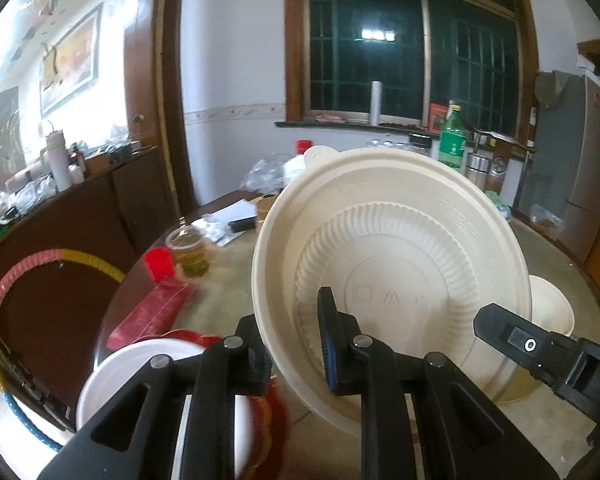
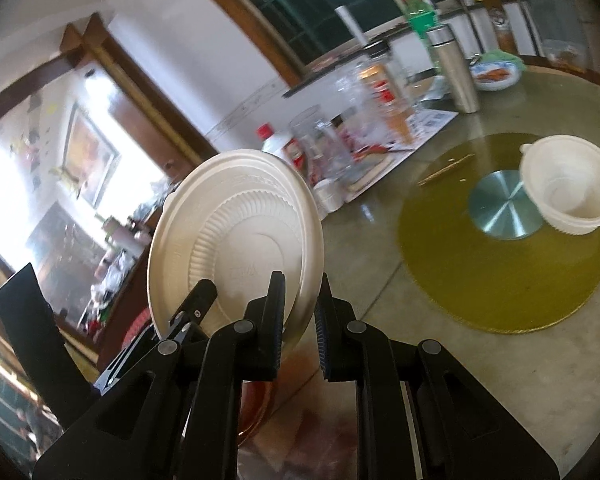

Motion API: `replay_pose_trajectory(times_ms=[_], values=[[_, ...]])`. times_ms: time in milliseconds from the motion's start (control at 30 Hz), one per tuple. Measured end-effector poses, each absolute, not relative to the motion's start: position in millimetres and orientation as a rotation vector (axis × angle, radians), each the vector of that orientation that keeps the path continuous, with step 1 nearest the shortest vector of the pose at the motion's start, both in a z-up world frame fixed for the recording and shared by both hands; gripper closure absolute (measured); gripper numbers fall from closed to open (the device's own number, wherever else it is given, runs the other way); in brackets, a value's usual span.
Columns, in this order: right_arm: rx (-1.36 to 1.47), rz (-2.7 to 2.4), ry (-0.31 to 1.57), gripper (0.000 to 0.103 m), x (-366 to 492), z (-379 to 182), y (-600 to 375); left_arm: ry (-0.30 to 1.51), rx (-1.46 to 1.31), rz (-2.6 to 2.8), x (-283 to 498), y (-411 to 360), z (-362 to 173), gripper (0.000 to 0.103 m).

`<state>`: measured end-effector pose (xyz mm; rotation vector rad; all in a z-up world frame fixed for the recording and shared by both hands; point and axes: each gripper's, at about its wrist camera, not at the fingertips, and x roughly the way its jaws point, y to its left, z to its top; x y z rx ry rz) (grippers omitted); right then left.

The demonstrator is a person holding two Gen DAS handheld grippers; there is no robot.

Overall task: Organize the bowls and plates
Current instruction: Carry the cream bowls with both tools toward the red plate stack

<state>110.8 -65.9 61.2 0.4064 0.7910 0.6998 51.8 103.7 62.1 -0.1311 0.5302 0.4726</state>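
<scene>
Cream plastic, ribbed underneath, the plate (image 1: 392, 264) stands tilted on edge above the table (image 2: 380, 240), its underside facing both cameras. The left gripper (image 1: 292, 340) pinches its lower rim, and the right gripper (image 2: 300, 312) clamps the same rim from the other side. A cream bowl (image 2: 568, 196) sits upright on the yellow mat (image 2: 480, 280), well apart from the plate.

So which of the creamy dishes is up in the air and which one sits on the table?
The big ribbed plate is lifted, tipped on edge, pinched at its rim by both grippers. The small bowl sits alone on the yellow mat.
</scene>
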Motion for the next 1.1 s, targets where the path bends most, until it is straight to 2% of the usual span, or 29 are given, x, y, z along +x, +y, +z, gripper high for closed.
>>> replay_pose_trajectory(times_ms=[467, 1100], values=[[0.290, 0.803, 0.837, 0.089, 63.9, 59.3, -0.4, 0.538, -0.186, 0.554, 8.1, 145.6, 54.5, 0.084], [0.208, 0.856, 0.876, 0.088, 36.7, 54.1, 32.6, 0.572, -0.237, 0.581, -27.6, 165.3, 45.9, 0.084]])
